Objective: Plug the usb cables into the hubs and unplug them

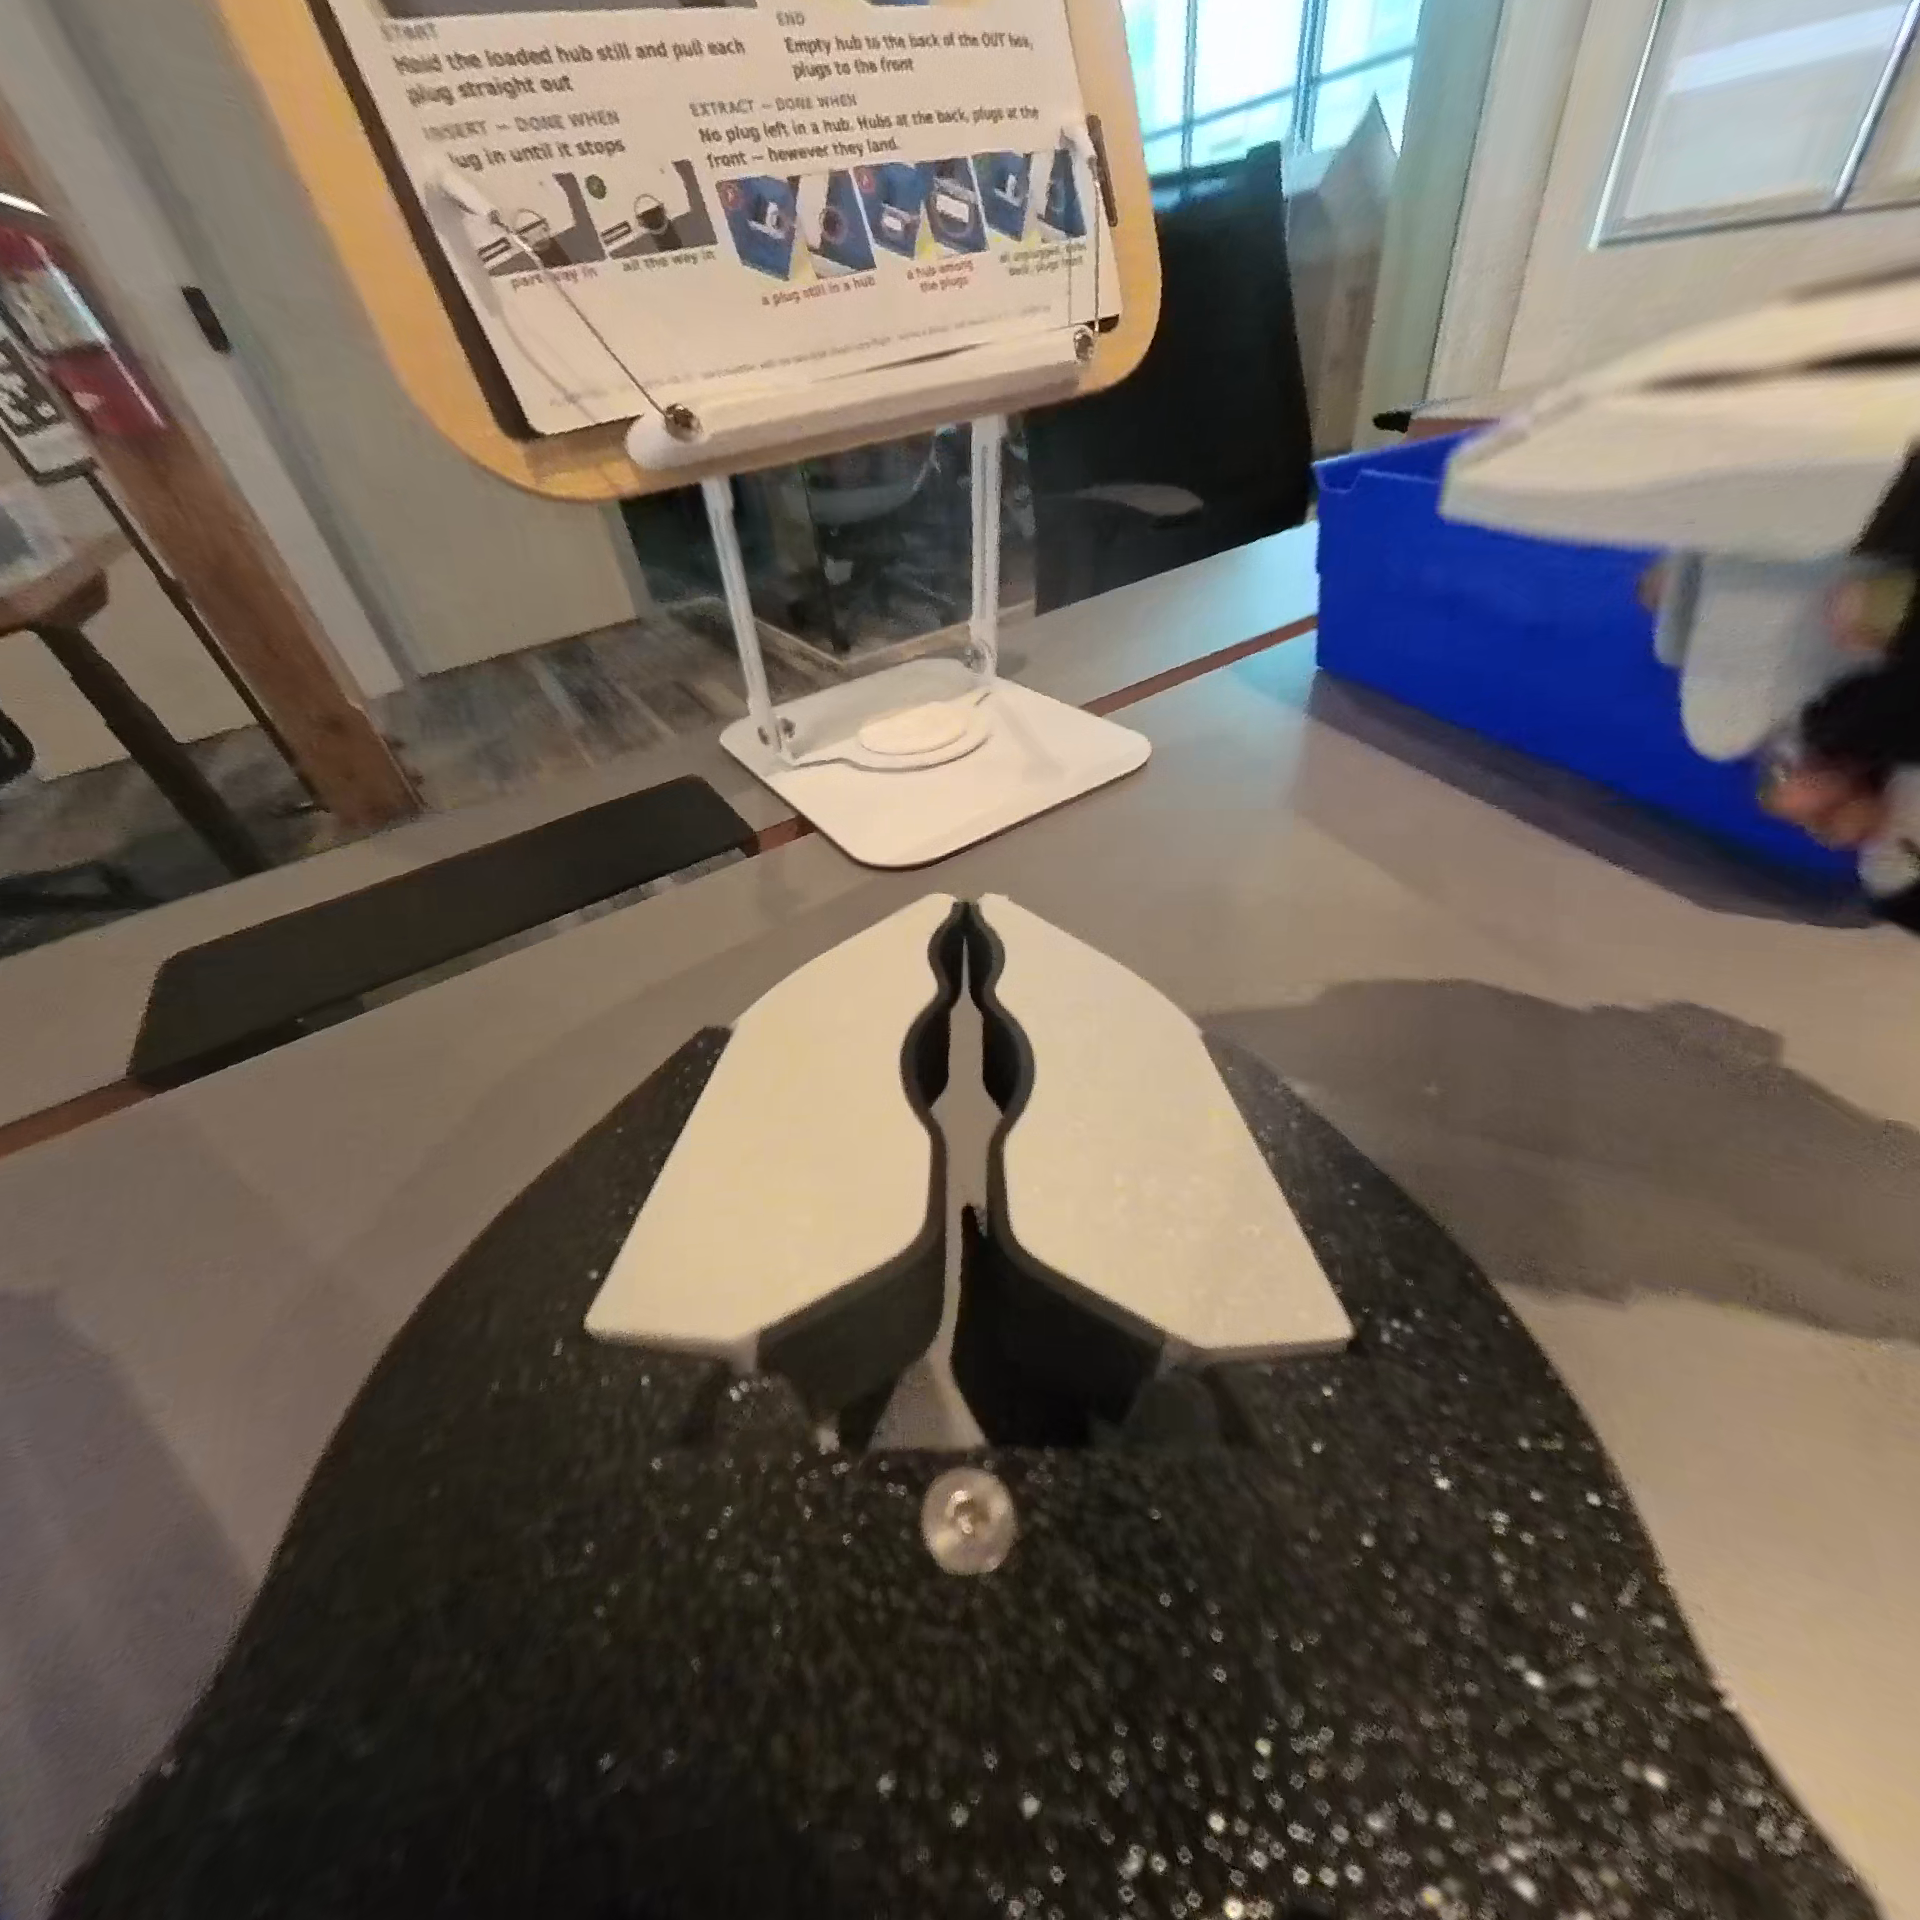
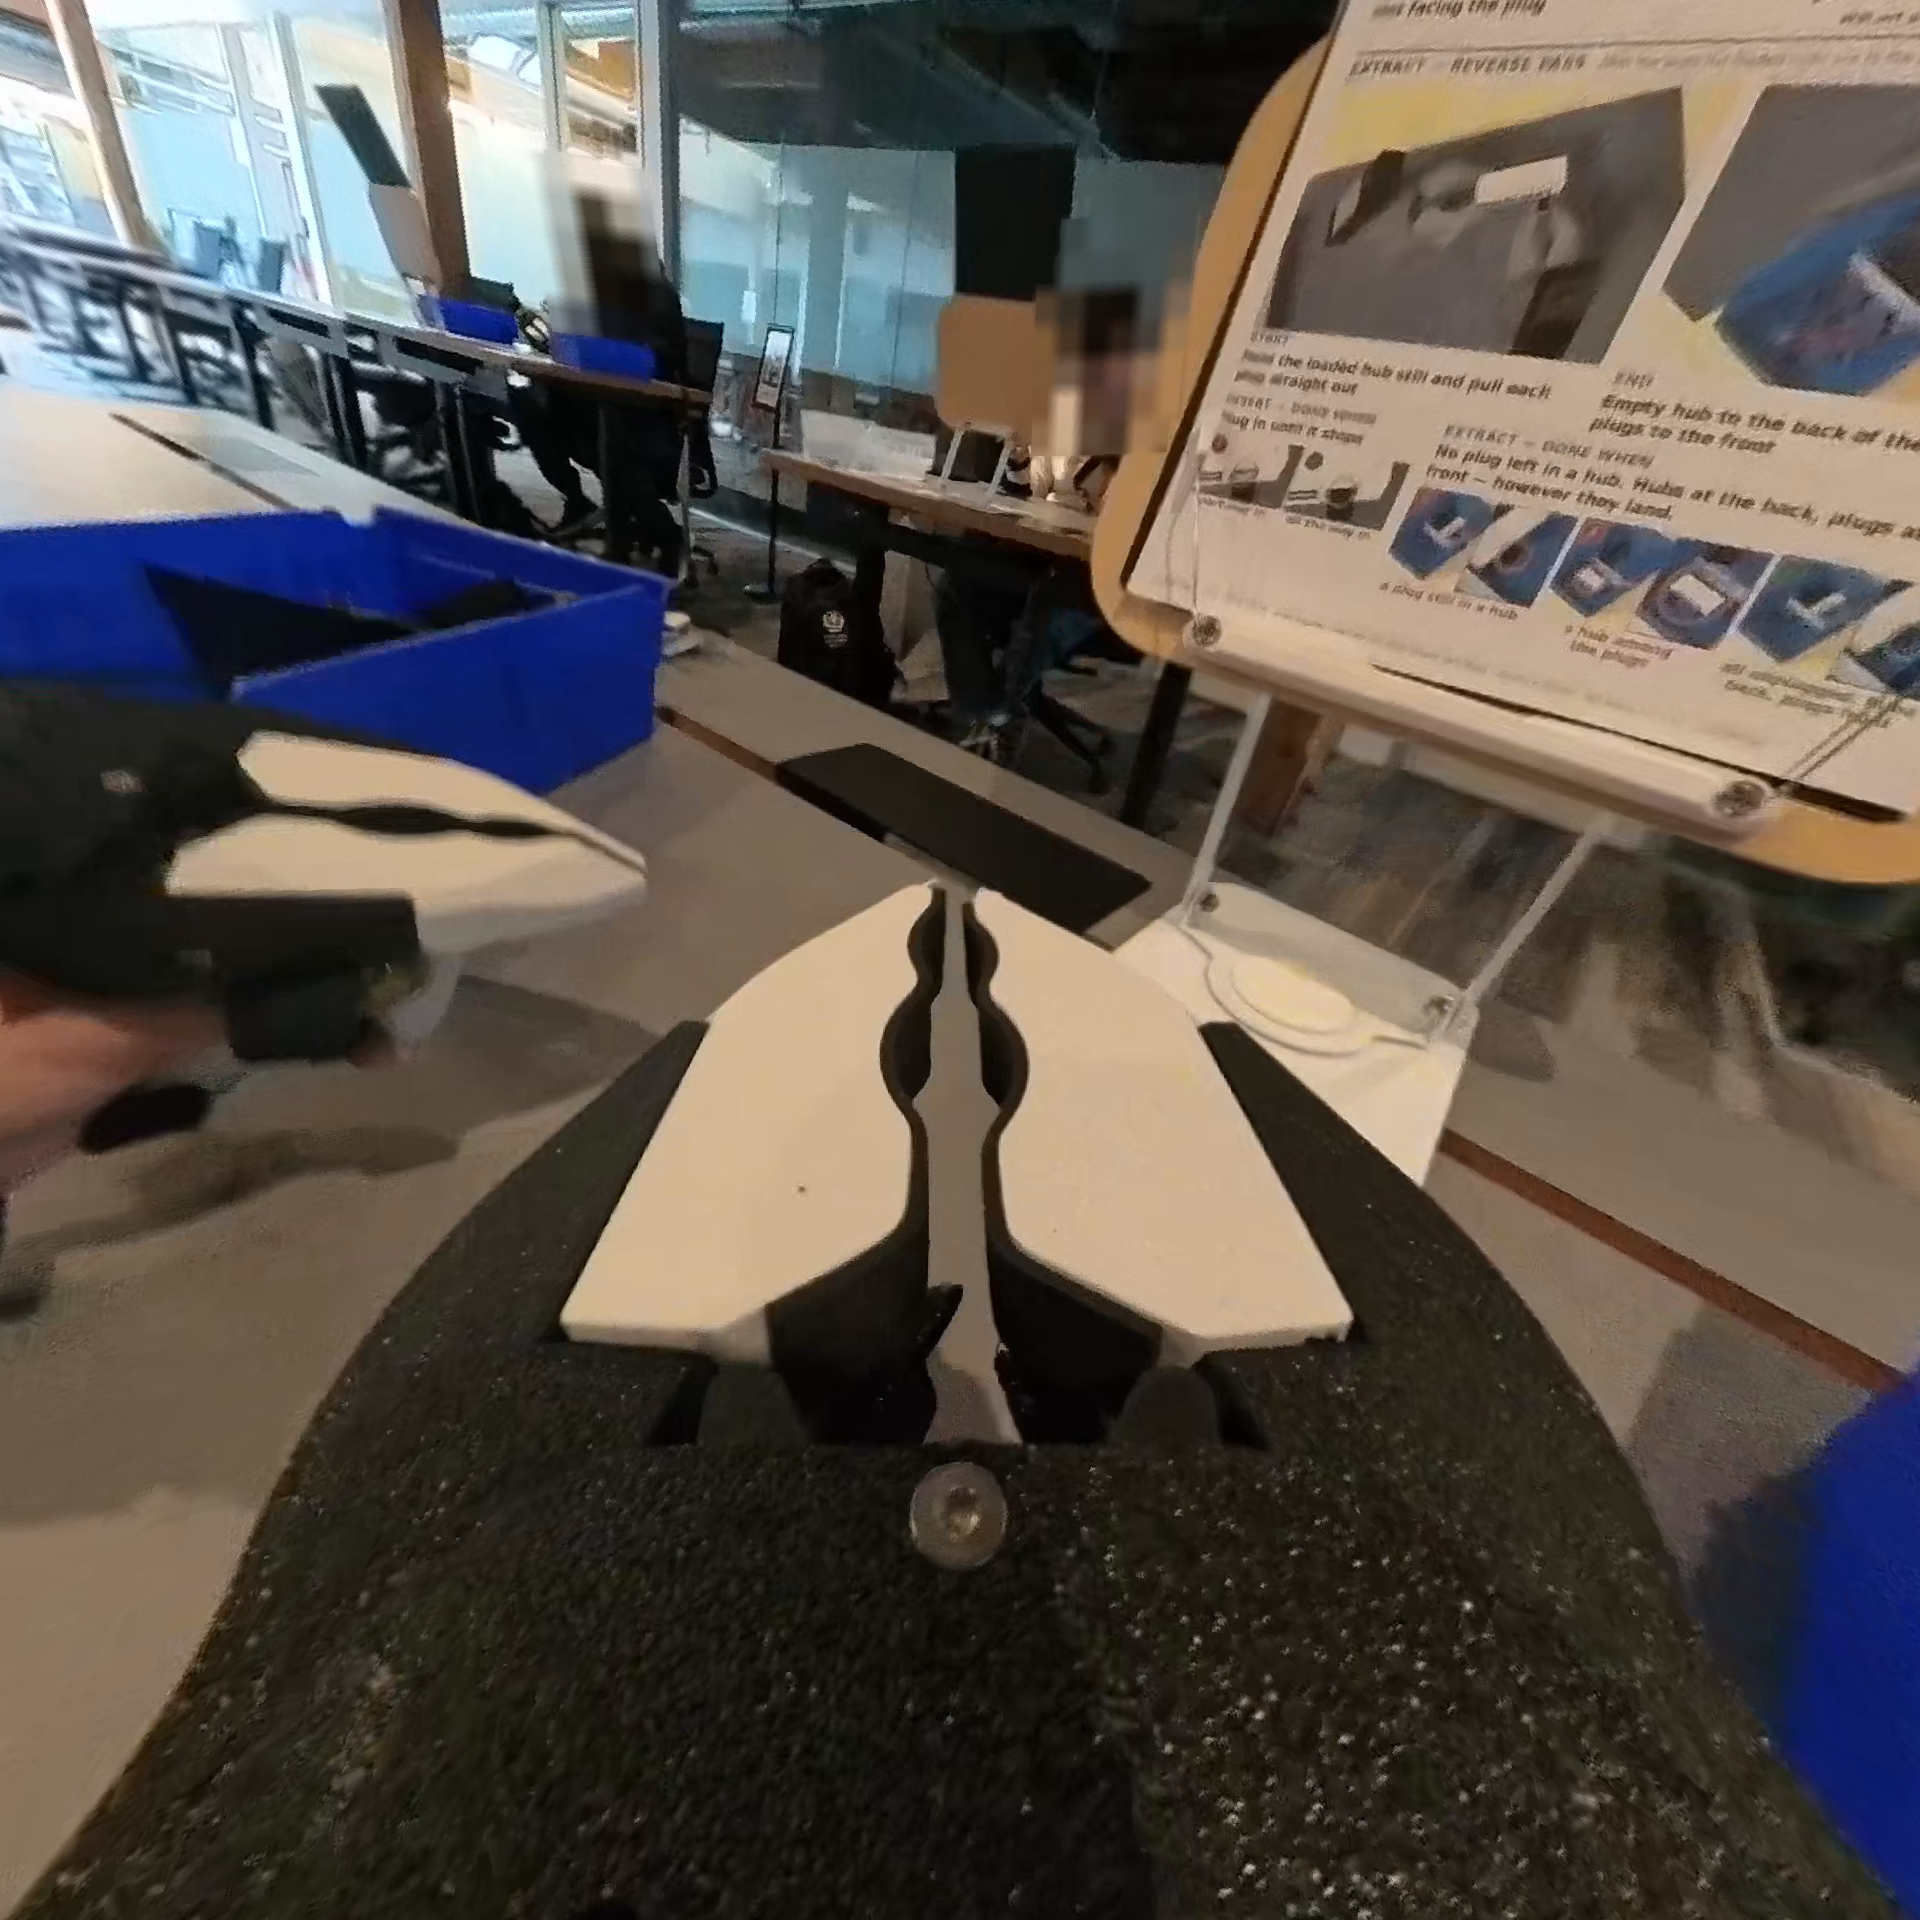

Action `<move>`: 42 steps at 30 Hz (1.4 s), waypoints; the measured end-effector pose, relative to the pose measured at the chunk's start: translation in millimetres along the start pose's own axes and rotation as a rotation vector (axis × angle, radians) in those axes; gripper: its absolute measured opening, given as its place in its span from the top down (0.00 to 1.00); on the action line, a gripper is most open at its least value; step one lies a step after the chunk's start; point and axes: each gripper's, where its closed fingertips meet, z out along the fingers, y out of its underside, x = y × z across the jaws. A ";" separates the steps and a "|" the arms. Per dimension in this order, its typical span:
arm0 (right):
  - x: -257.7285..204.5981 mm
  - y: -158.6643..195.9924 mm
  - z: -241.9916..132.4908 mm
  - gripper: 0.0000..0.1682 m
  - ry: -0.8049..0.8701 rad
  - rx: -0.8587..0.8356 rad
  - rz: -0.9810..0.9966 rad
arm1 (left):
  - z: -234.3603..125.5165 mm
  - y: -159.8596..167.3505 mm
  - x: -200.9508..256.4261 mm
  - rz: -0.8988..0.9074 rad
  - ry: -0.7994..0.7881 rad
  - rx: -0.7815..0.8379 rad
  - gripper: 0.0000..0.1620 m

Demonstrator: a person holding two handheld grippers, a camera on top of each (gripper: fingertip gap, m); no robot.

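people at desks (image 2: 1081,416) only behind right gripper (image 2: 956,904)

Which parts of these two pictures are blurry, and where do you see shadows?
Left wrist view: the right gripper is smeared by motion blur, while the left gripper stays sharp; a dark shadow lies on the grey table. Right wrist view: the instruction board and blue bin look soft.

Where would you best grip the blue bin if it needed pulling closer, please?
Grip the blue bin by its top rim, coming from above with one finger inside: the walls stand upright and thin, and the top is open.
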 end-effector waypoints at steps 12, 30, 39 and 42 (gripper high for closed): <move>-5.3 47.3 -8.8 1.00 0.047 0.023 -0.053 | -4.3 6.4 3.8 -0.121 0.060 0.093 1.00; -13.3 52.1 -12.8 1.00 -0.063 0.015 0.032 | -6.8 6.3 12.3 -0.308 0.298 0.083 1.00; -19.1 54.0 -9.9 1.00 -0.030 0.007 -0.070 | -7.6 5.8 17.5 -0.218 0.307 0.090 1.00; -21.1 53.8 -10.5 1.00 -0.042 0.008 -0.067 | -6.9 7.1 16.4 -0.195 0.282 0.081 1.00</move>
